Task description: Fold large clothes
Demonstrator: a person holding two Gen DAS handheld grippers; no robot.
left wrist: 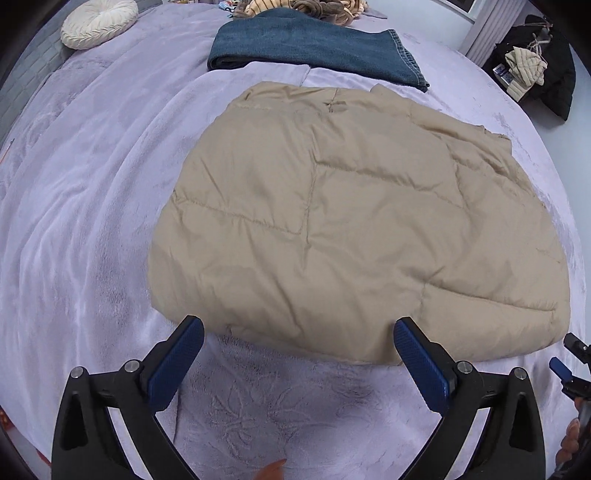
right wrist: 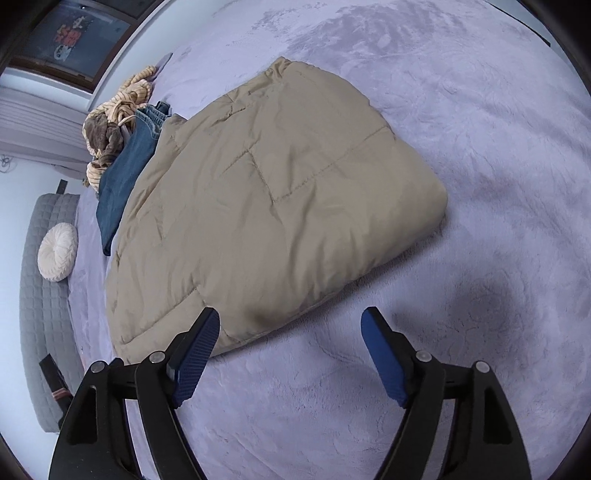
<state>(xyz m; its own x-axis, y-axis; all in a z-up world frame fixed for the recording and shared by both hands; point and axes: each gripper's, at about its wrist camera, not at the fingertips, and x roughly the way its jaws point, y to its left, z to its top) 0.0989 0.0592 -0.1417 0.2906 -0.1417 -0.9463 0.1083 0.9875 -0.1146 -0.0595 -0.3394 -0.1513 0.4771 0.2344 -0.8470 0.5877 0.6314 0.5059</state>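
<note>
A tan quilted puffer jacket [left wrist: 351, 221] lies folded into a thick flat bundle on the lavender bed cover [left wrist: 92, 221]. It also shows in the right wrist view [right wrist: 266, 206]. My left gripper [left wrist: 299, 328] is open and empty, its blue pads just short of the jacket's near edge. My right gripper [right wrist: 291, 321] is open and empty, its left pad [right wrist: 195, 354] at the jacket's near corner. The right gripper's tip shows at the right edge of the left wrist view [left wrist: 569, 362].
Folded blue jeans [left wrist: 314, 48] lie beyond the jacket, with a heap of striped and brown clothes [right wrist: 114, 122] behind them. A round cream cushion [left wrist: 98, 24] sits near the grey headboard [right wrist: 40, 295]. Dark and beige garments [left wrist: 532, 70] lie off the bed's far right.
</note>
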